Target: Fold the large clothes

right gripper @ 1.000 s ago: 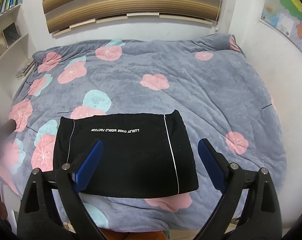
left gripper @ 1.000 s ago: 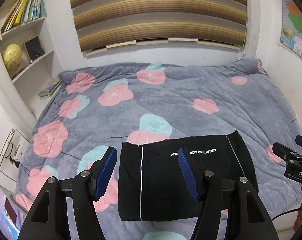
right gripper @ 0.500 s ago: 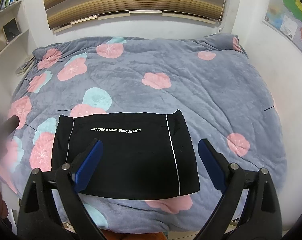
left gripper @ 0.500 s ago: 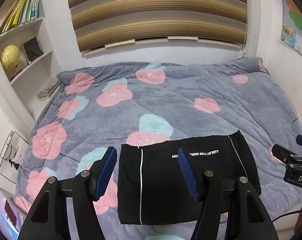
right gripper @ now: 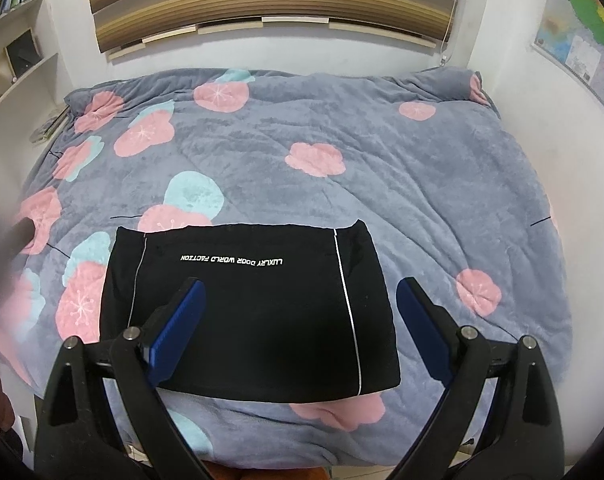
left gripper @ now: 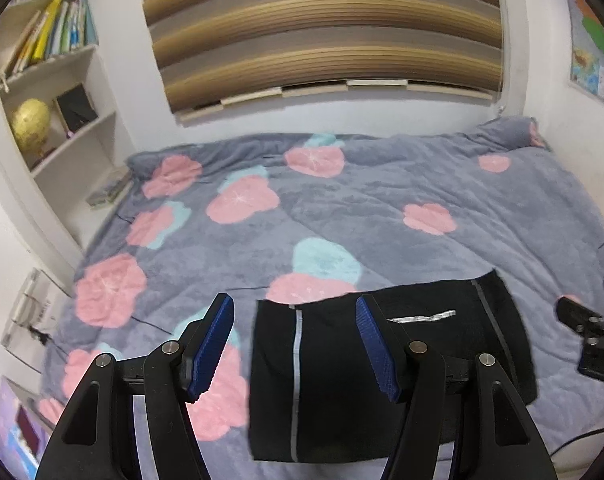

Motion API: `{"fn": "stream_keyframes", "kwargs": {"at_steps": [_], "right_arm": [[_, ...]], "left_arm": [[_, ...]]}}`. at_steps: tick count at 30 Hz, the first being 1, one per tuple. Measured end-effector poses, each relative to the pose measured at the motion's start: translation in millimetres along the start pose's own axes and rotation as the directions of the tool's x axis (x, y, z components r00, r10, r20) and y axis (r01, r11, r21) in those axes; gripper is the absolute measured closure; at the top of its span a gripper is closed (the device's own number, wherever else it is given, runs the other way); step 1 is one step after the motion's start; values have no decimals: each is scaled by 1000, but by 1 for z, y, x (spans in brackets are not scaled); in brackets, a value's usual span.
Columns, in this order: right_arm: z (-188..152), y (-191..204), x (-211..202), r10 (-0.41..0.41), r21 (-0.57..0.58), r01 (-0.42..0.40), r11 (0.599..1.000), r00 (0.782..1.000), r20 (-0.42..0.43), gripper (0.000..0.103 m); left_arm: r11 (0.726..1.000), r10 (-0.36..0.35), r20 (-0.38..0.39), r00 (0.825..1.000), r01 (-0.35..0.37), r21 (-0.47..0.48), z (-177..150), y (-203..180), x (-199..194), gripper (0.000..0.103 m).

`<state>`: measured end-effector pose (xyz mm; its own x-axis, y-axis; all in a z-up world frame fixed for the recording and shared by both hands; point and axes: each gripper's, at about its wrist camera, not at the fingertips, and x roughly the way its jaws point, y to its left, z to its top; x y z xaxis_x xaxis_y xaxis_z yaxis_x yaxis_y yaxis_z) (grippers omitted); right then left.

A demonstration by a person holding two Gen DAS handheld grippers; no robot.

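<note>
1. My left claw [left gripper: 294, 344] hangs above the bed, fingers spread wide, nothing between them.
2. My right claw [right gripper: 300, 320] is also wide apart and empty, raised over the near edge of the bed.
3. The black garment [right gripper: 246, 304] lies folded into a flat rectangle on the flowered blanket [right gripper: 382, 140], in the lower middle of the right view and the lower right of centre in the left view.
4. White lettering runs upside down across its far part.

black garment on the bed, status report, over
Left claw open, right claw open, both empty. Black garment folded flat on blanket. Nothing in the way.
</note>
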<state>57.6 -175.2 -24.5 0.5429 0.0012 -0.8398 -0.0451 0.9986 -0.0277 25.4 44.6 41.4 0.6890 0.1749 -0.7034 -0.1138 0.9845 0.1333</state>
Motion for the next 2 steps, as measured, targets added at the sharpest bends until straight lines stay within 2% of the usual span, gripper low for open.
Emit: {"fn": "stream_keyframes", "kwargs": {"at_steps": [2], "right_arm": [[0,0,1,-1,1,1,1000,1000,-4,9]], "left_arm": [[1000,-7,-7,1000,7,6,-1,-1,2,38]]}}
